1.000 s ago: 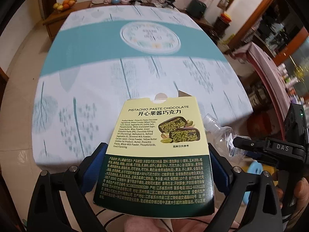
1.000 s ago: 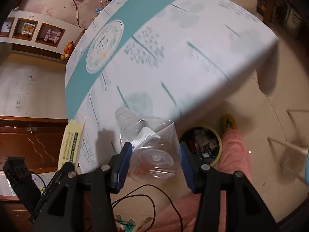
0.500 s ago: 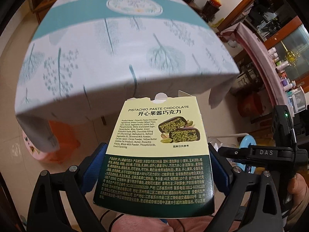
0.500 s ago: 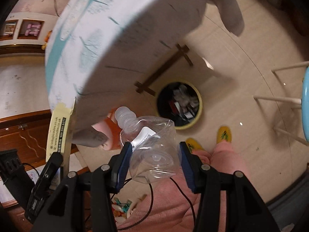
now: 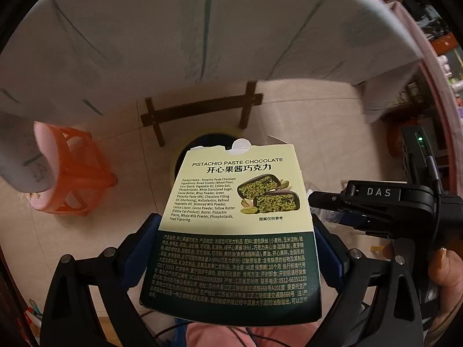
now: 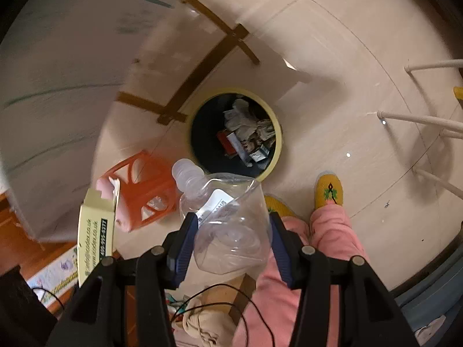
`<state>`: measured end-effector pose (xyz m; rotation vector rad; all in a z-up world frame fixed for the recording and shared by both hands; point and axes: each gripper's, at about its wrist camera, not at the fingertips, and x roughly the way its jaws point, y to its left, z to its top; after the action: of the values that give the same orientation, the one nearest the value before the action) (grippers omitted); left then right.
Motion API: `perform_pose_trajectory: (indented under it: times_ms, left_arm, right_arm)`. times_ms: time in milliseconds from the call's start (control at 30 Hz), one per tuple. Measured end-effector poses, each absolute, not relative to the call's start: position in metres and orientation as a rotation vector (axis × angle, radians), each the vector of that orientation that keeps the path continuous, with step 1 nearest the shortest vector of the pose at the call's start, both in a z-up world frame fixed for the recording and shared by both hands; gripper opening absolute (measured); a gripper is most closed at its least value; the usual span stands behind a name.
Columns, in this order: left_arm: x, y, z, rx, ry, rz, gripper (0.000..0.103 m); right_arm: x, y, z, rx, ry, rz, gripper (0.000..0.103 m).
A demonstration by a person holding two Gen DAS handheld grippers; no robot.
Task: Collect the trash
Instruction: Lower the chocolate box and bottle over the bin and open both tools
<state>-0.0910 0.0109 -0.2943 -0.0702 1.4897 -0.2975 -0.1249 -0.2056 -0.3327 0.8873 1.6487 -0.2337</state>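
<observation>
In the left wrist view my left gripper (image 5: 234,227) is shut on a green and cream pistachio chocolate box (image 5: 235,202), upright between the blue pads. Behind the box's top edge shows part of a round trash bin (image 5: 202,143) on the floor. In the right wrist view my right gripper (image 6: 231,222) is shut on a clear plastic bottle (image 6: 228,231), its cap end toward the yellow-rimmed trash bin (image 6: 235,90), which holds several scraps. The box (image 6: 95,231) shows edge-on at the left. The right gripper (image 5: 376,202) also appears at the right of the left wrist view.
An orange plastic stool (image 6: 144,188) stands left of the bin, under the hanging tablecloth (image 5: 202,29). The table's wooden cross base (image 6: 202,57) lies behind the bin. A person's pink trouser legs and yellow slippers (image 6: 330,190) are beside it. White chair legs (image 6: 419,121) stand at the right.
Both grippers have sunk from above the tabletop to below its edge and tipped downward. The floor and bin now fill the views. Box and bottle stay gripped.
</observation>
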Motion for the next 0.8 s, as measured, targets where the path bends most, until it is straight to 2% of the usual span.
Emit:
perform_pose_trajectory:
  times_ms: [200, 333, 400, 567, 633, 800]
  left_arm:
    - [-0.065, 0.001, -0.365, -0.034, 1.518, -0.255, 0.096]
    - [-0.051, -0.003, -0.394, -0.058, 1.541, -0.247, 0.096]
    - [-0.047, -0.003, -0.407, -0.075, 1.565, -0.239, 0.096]
    - [-0.043, -0.004, -0.420, -0.042, 1.565, -0.224, 0.098]
    - [-0.043, -0.005, -0.422, -0.012, 1.556, -0.223, 0.102]
    - [-0.041, -0.007, -0.422, 0.043, 1.515, -0.219, 0.102]
  right_arm:
    - [-0.099, -0.208, -0.398, 0.914, 1.647, -0.269, 0.051]
    - [-0.085, -0.210, -0.429, 0.980, 1.621, -0.278, 0.053]
    - [-0.081, -0.210, -0.438, 1.007, 1.603, -0.279, 0.066]
    - [-0.077, -0.210, -0.450, 1.003, 1.584, -0.279, 0.069]
    - [-0.077, -0.209, -0.451, 0.977, 1.582, -0.275, 0.069]
    - [-0.078, -0.208, -0.452, 0.872, 1.570, -0.268, 0.069]
